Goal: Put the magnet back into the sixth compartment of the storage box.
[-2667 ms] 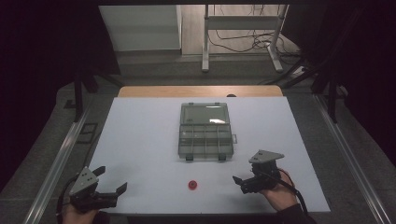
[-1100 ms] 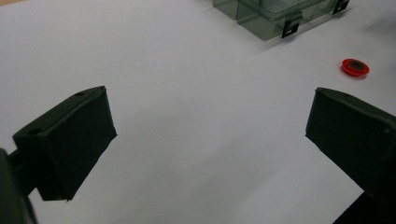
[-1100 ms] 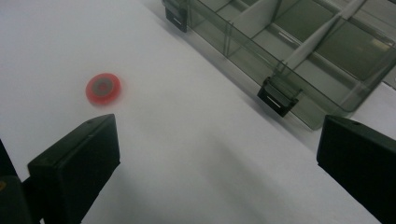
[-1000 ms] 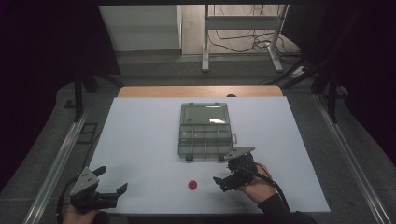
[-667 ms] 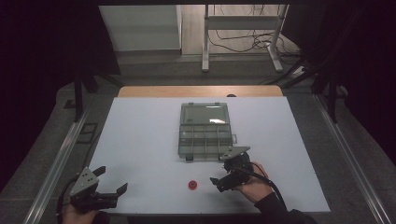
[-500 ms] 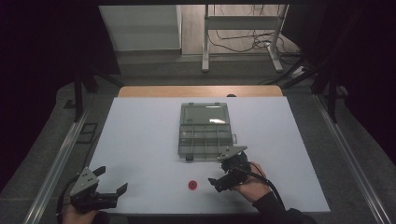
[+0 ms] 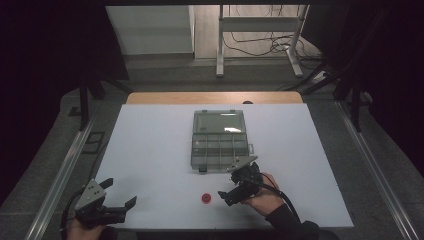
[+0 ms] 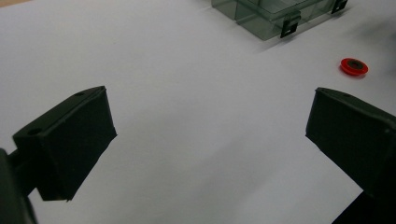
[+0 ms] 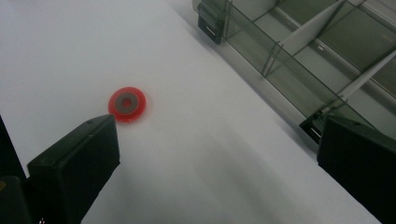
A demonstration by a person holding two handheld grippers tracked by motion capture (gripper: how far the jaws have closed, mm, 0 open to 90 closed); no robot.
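my right gripper (image 7: 231, 194), jaws wide, sits just right of the red disc (image 7: 205, 198); i should centre over it before closing.

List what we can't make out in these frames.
- Red disc: high view, too small to show its grey centre.
- Clear box: right gripper view, cut off by the top and right edges; contents unclear.
- Right gripper: high view, too dark to judge the jaw gap.
- Left gripper: left gripper view, jaws cut off by the bottom edge.

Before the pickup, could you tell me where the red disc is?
High view: the red disc lies on the table, near its front edge, between the compartment box and the right gripper.
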